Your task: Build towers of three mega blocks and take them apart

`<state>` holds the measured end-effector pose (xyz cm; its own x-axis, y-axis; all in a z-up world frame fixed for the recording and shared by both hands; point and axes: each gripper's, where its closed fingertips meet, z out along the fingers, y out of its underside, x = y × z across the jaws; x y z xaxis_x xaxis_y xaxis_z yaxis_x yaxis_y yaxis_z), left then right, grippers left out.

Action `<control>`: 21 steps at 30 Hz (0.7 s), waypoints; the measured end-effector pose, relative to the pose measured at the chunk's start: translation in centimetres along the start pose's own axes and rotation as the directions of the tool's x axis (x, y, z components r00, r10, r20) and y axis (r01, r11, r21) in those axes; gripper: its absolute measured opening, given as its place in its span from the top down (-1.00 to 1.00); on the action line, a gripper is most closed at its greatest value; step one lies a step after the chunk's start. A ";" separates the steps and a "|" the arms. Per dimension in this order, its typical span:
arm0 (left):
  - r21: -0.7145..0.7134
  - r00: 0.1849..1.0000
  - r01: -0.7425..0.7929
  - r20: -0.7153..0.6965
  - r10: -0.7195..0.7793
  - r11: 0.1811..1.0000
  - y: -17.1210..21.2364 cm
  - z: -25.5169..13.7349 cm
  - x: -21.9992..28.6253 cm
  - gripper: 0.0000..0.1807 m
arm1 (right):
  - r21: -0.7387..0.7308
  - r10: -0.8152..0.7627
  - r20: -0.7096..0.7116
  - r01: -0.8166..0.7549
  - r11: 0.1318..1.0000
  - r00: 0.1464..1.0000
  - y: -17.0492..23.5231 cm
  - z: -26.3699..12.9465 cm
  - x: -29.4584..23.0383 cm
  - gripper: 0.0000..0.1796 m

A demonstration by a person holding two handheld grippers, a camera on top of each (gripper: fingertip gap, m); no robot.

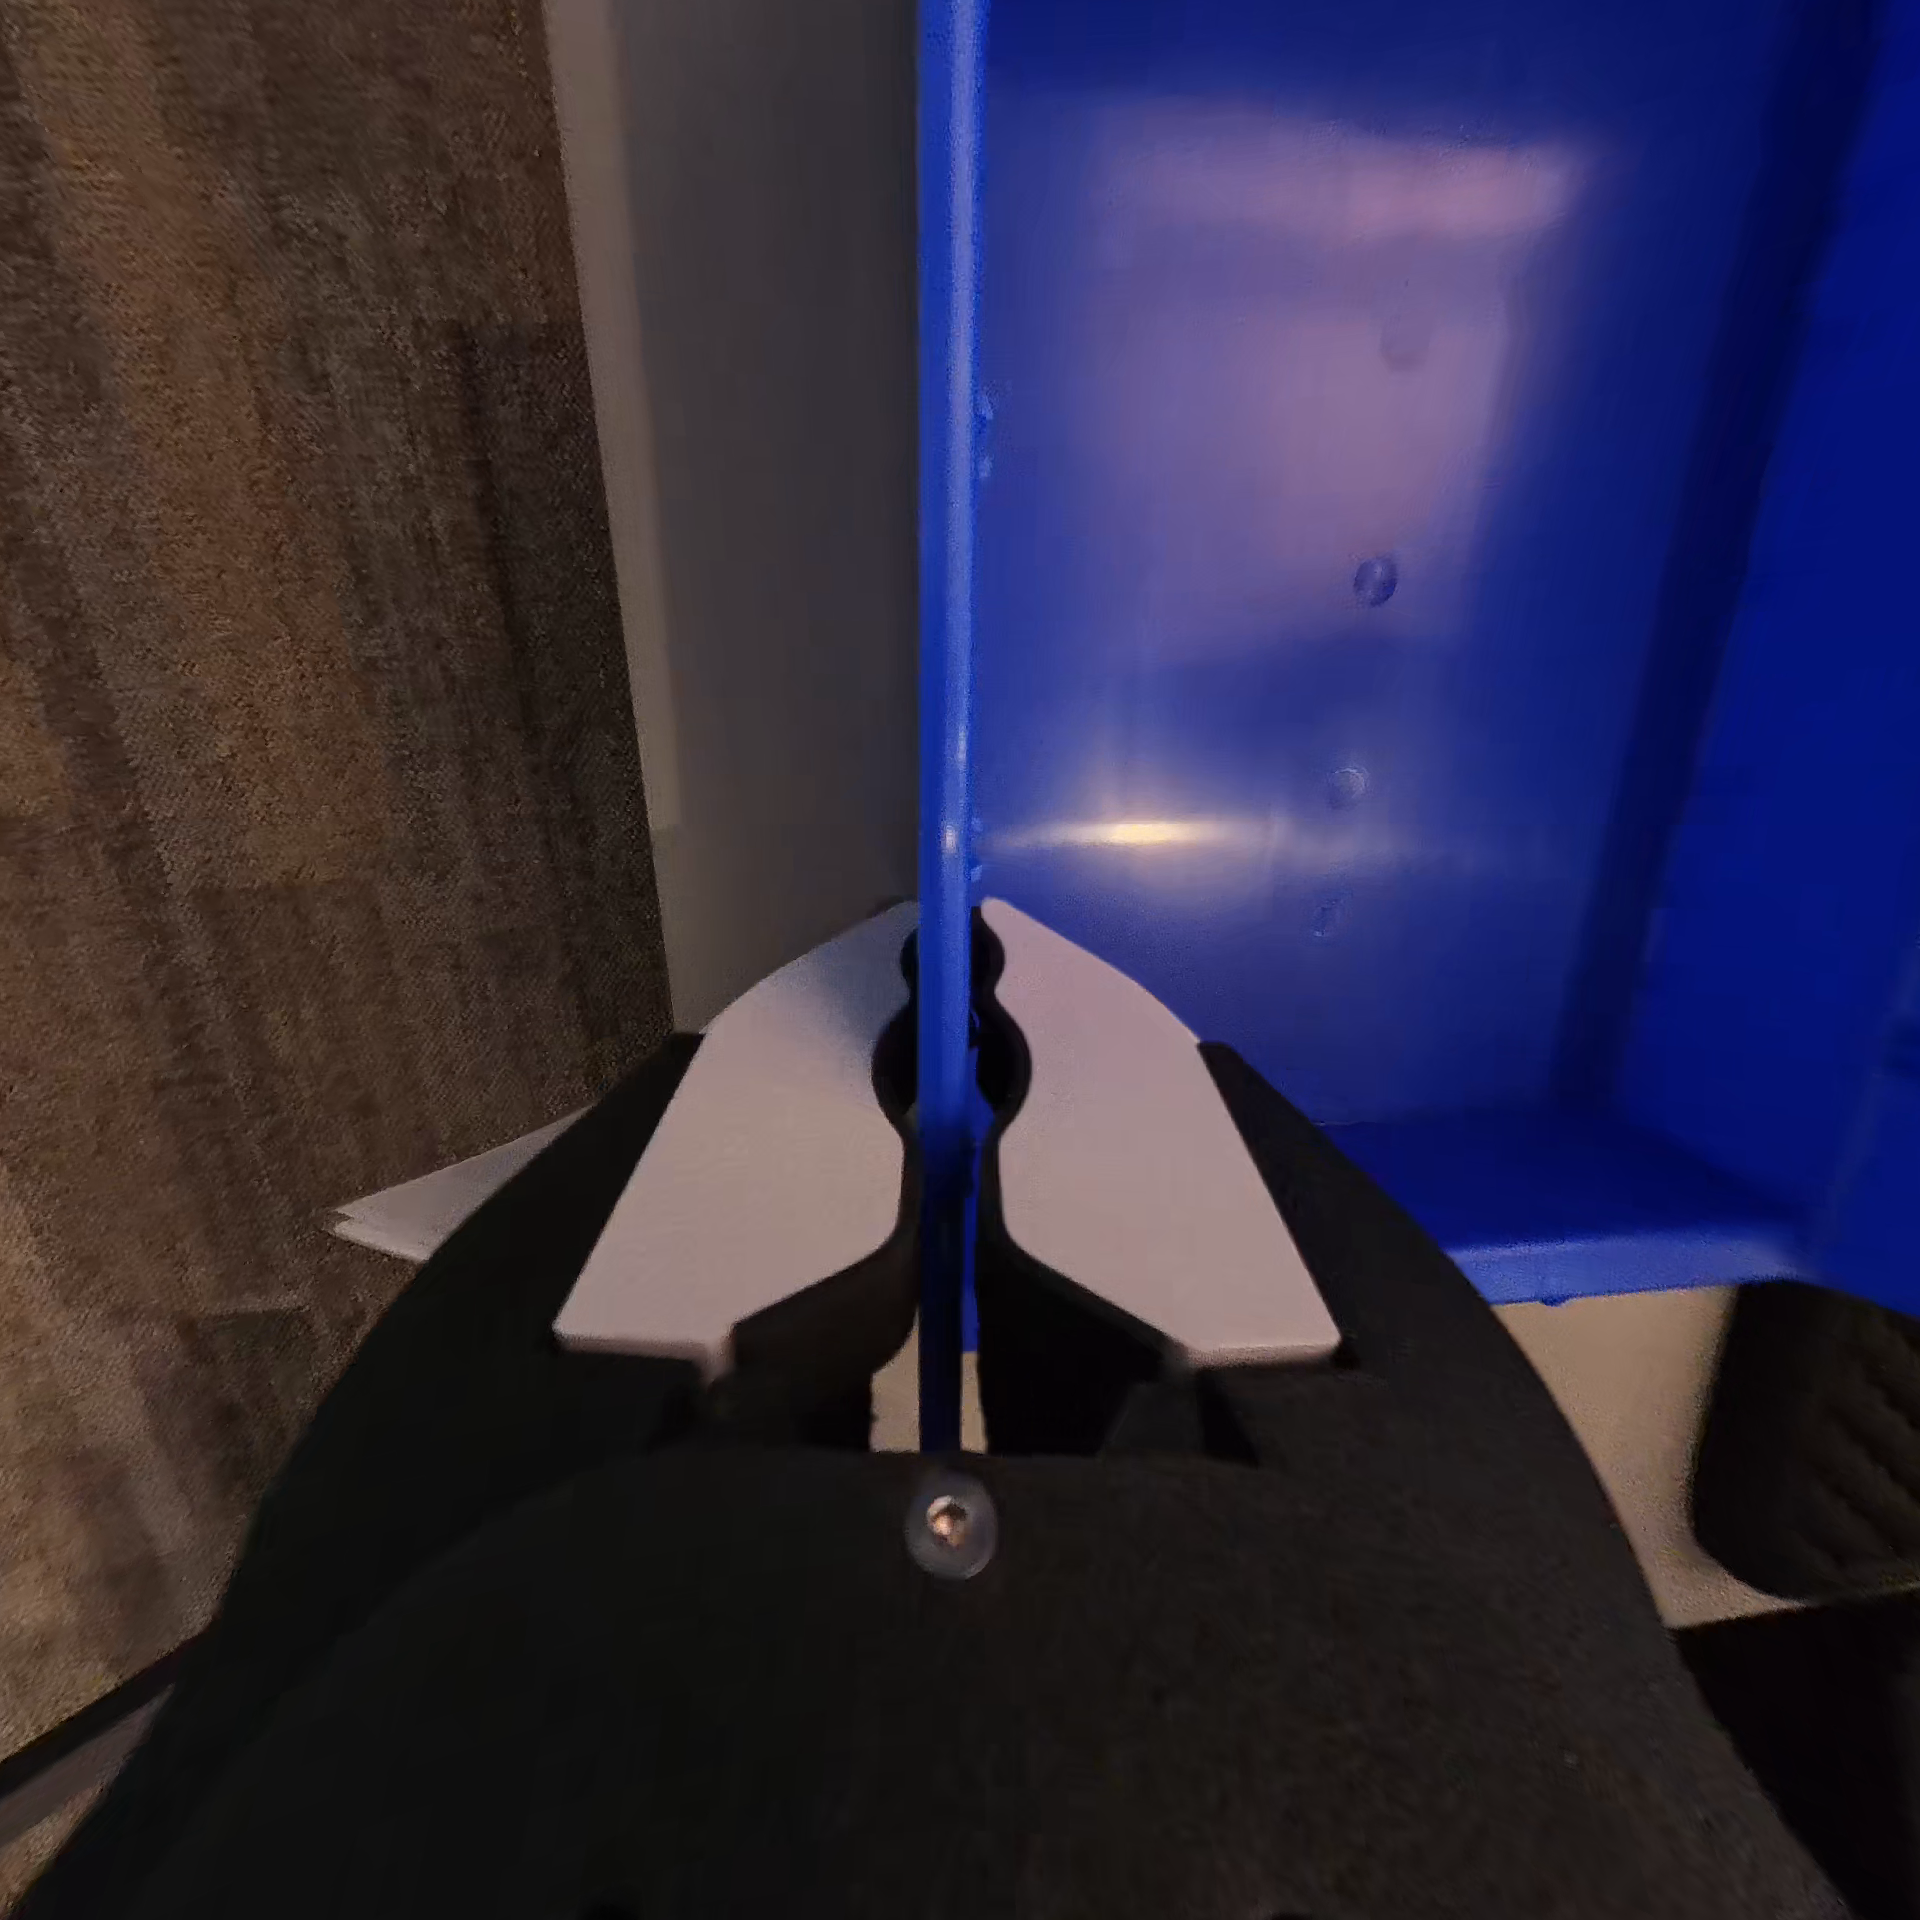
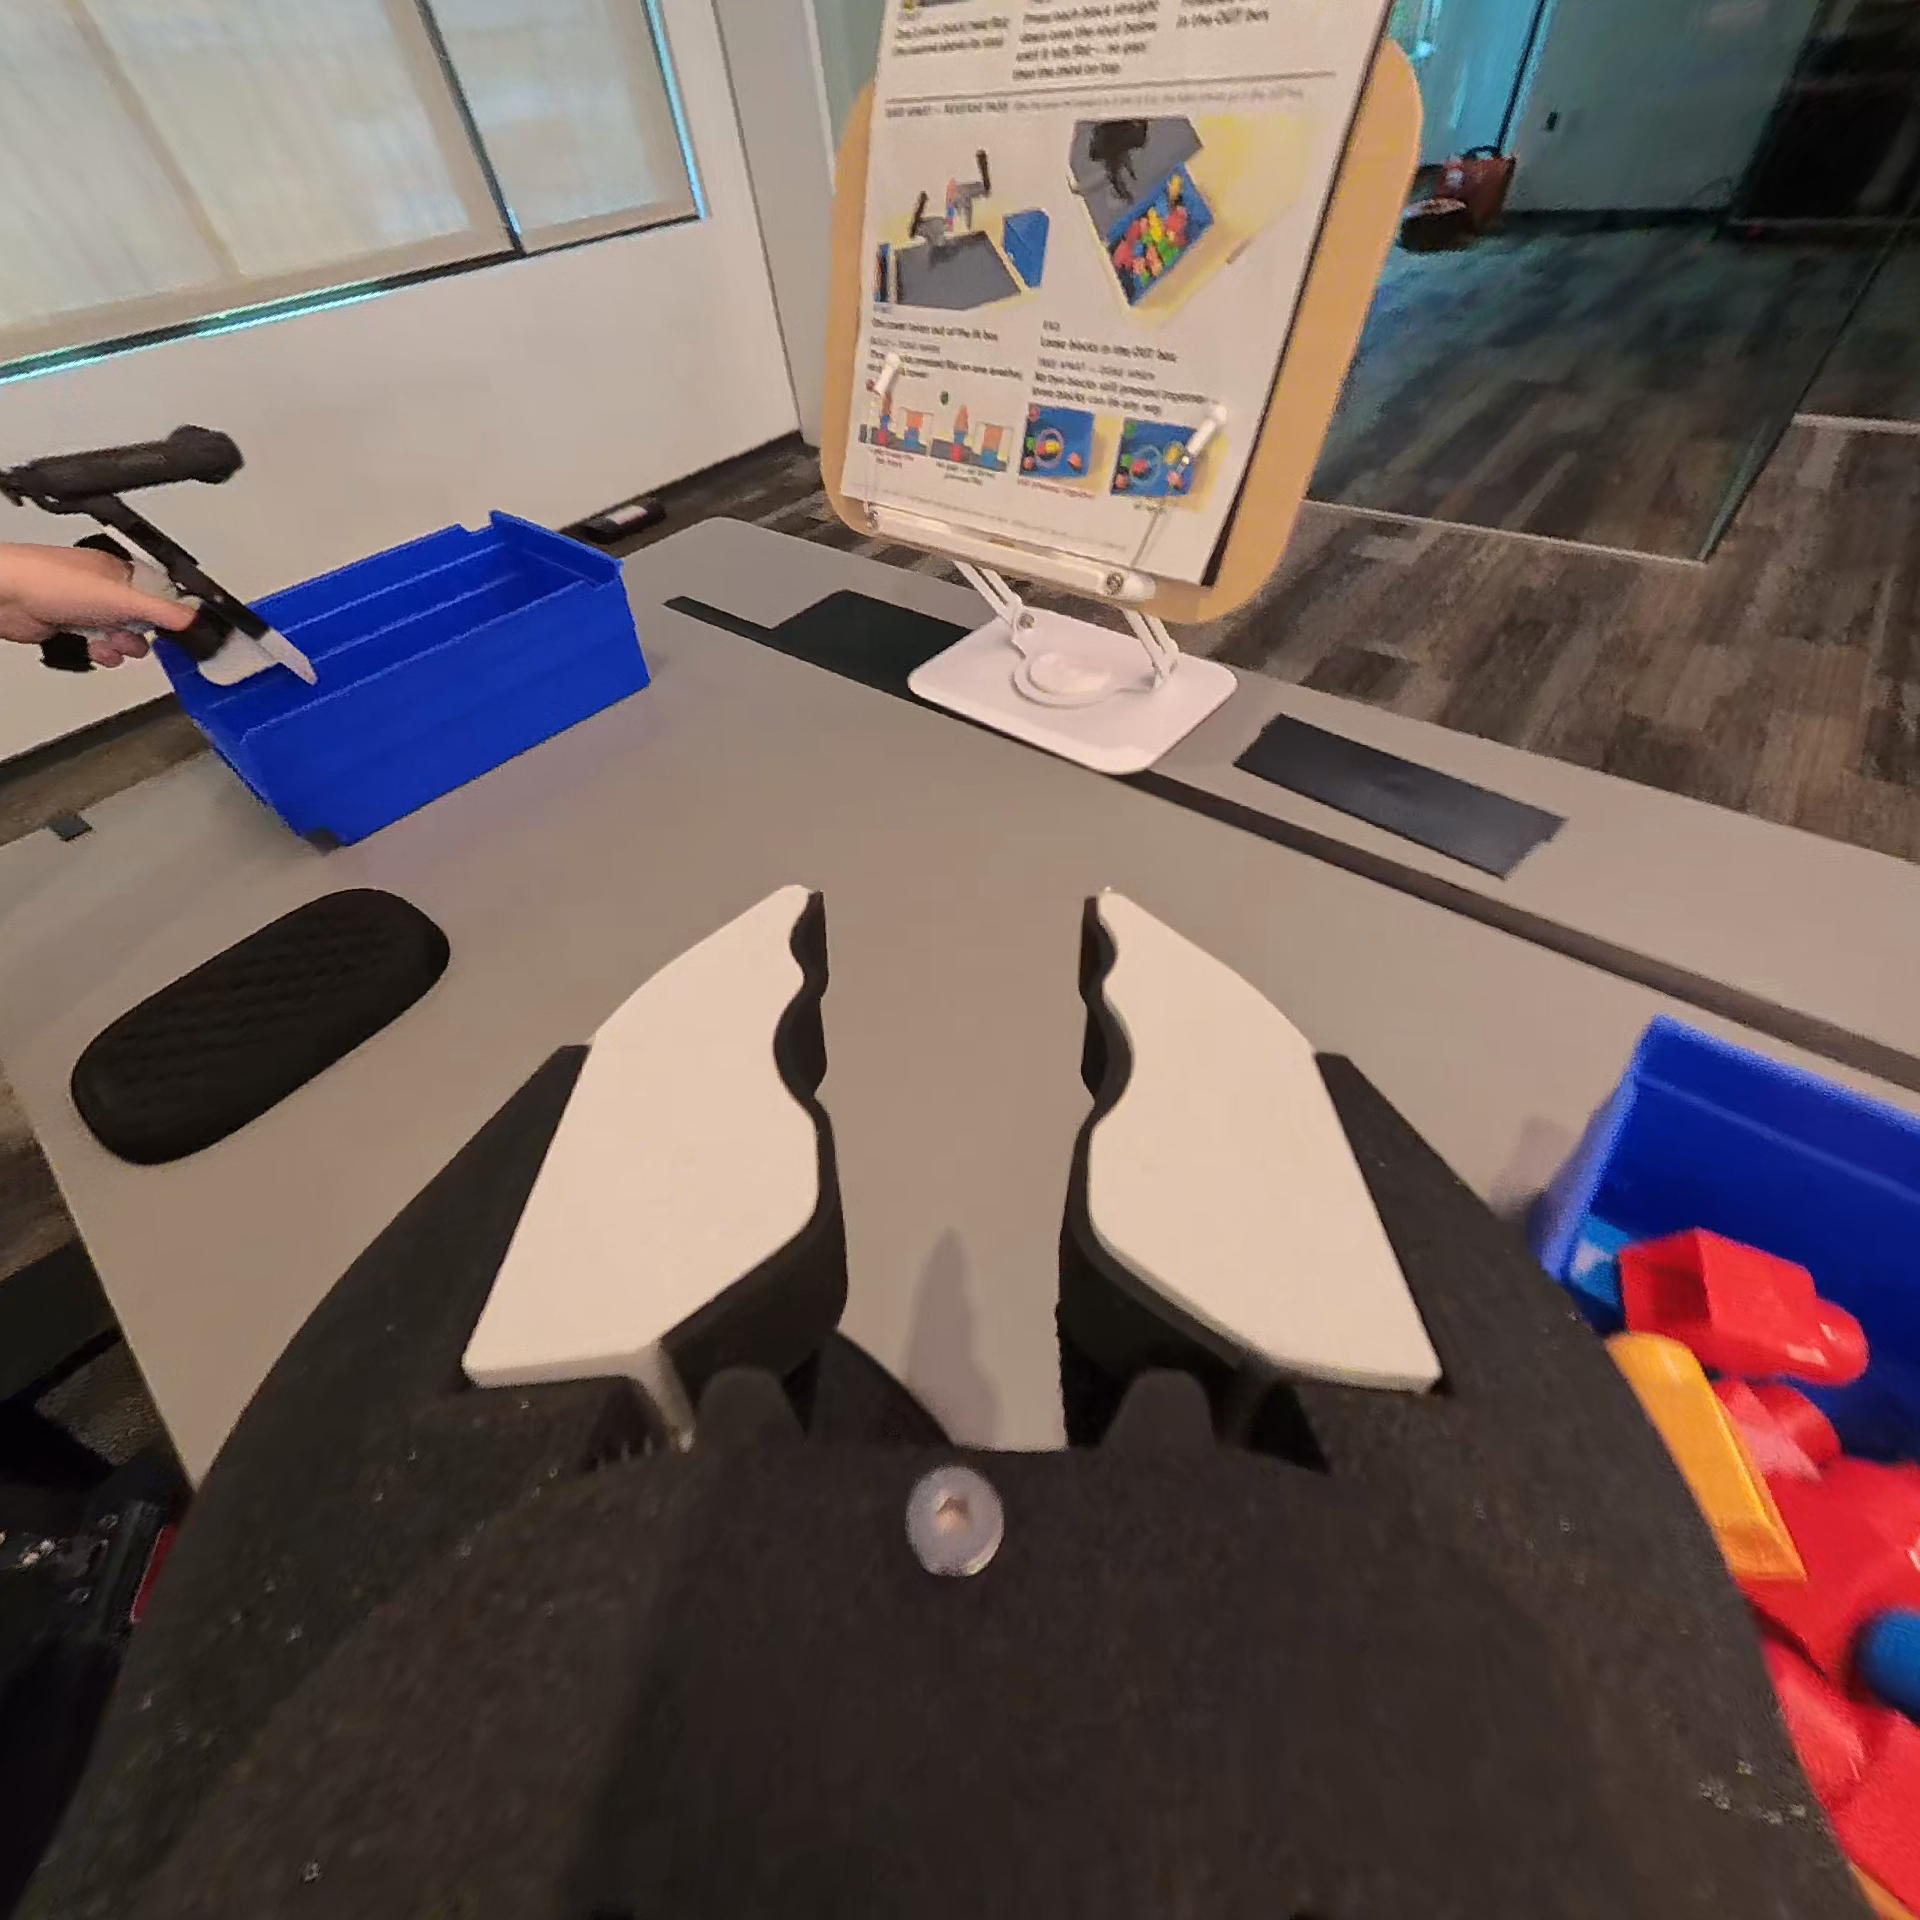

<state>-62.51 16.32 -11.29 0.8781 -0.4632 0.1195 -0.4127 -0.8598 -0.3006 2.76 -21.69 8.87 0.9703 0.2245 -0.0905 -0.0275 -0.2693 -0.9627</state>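
Observation:
My left gripper (image 1: 948,914) is shut on the thin wall of an empty blue bin (image 1: 1299,623); the wall runs straight up between the fingers. In the right wrist view the same bin (image 2: 436,675) stands at the far left of the grey table (image 2: 935,810), with the left gripper (image 2: 265,660) clamped on its near-left rim, held by a hand. My right gripper (image 2: 951,904) is open and empty above the table's middle. A second blue bin (image 2: 1766,1153) at the right edge holds several red, orange and blue mega blocks (image 2: 1745,1309).
A black wrist-rest pad (image 2: 260,1023) lies on the table at the left. A white stand (image 2: 1075,691) with an instruction sheet on a board stands at the back. Black strips (image 2: 1392,795) lie along the far edge. Carpet (image 1: 260,623) lies left of the table edge. Across from one pair of fingers to the other is roughly 80 cm.

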 end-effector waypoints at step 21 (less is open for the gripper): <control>0.019 0.991 0.004 -0.135 -0.001 1.000 -2.2 -0.8 7.5 0.95 | -0.159 0.179 -0.128 -0.199 0.967 0.975 9.4 -7.3 6.3 0.49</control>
<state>-55.16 14.56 -8.95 0.8380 -0.4868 0.2464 -0.4046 -0.8575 -0.3179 10.35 -29.65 1.16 0.9723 0.0506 -0.2281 -0.1810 -0.4544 -0.8722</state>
